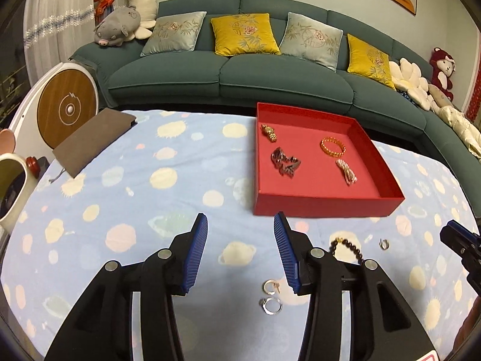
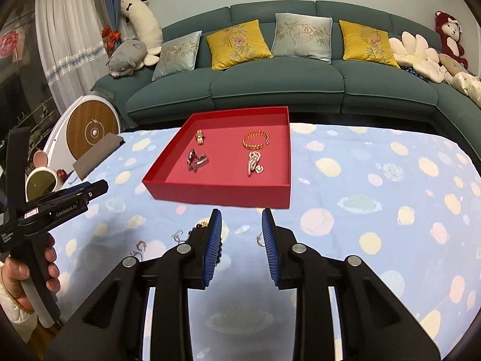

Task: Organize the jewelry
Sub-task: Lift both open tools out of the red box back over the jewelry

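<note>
A red tray (image 1: 318, 207) (image 2: 216, 194) sits on the blue patterned cloth. It holds a gold bracelet (image 1: 333, 146) (image 2: 255, 140), a pearl piece (image 1: 346, 171) (image 2: 254, 163), a dark hair clip (image 1: 285, 161) (image 2: 197, 160) and a small gold piece (image 1: 269, 132) (image 2: 200, 137). Loose on the cloth near me lie silver earrings (image 1: 271, 296) (image 2: 140, 246), a dark bead bracelet (image 1: 348, 248) (image 2: 200, 225) and a small ring (image 1: 384, 244) (image 2: 260, 239). My left gripper (image 1: 240, 225) is open and empty above the earrings. My right gripper (image 2: 241, 218) is open and empty over the cloth before the tray.
A green sofa (image 1: 240, 72) with cushions and plush toys stands behind the table. A brown pouch (image 1: 93, 141) lies at the cloth's far left. A round white device (image 1: 64, 108) and a mug (image 1: 12, 186) stand off the left edge.
</note>
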A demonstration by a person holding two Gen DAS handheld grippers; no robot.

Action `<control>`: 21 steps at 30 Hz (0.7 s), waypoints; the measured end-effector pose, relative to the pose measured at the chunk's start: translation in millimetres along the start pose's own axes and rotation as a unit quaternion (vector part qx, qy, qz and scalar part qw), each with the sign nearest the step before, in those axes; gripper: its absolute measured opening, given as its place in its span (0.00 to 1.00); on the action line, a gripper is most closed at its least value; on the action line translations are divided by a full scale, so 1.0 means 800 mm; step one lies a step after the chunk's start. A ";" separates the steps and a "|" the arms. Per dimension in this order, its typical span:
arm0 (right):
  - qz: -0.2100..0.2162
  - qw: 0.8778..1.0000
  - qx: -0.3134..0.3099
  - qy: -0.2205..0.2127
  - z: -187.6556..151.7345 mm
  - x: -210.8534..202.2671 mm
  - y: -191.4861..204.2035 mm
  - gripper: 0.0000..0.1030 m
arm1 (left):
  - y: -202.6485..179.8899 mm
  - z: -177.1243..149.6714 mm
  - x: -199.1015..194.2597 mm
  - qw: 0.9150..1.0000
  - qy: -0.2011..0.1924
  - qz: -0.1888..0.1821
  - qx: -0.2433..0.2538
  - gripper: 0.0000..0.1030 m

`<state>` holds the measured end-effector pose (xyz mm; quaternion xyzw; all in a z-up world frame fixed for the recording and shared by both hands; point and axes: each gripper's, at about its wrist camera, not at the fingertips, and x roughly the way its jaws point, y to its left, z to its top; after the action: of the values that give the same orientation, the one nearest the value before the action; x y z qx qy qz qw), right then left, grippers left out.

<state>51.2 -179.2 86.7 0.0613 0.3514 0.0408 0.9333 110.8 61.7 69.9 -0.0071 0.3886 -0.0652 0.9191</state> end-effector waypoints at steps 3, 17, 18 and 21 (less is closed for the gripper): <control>-0.002 1.000 -0.018 0.018 -0.015 0.011 0.009 0.26 | 0.005 -0.025 0.005 1.000 0.016 -0.002 -0.006 0.43; 0.006 0.996 -0.031 0.080 -0.057 0.068 0.024 0.26 | 0.002 -0.084 0.040 0.997 0.076 -0.012 0.026 0.43; 0.009 0.996 -0.027 0.083 -0.057 0.071 0.024 0.26 | 0.002 -0.085 0.041 0.997 0.077 -0.010 0.028 0.43; 0.012 0.996 -0.027 0.085 -0.055 0.080 0.030 0.26 | 0.003 -0.087 0.043 0.996 0.078 -0.006 0.037 0.43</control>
<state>69.8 -144.2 15.7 0.0362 0.4277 0.0667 0.9007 85.2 62.1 -3.2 0.0296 0.4565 -0.0857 0.8851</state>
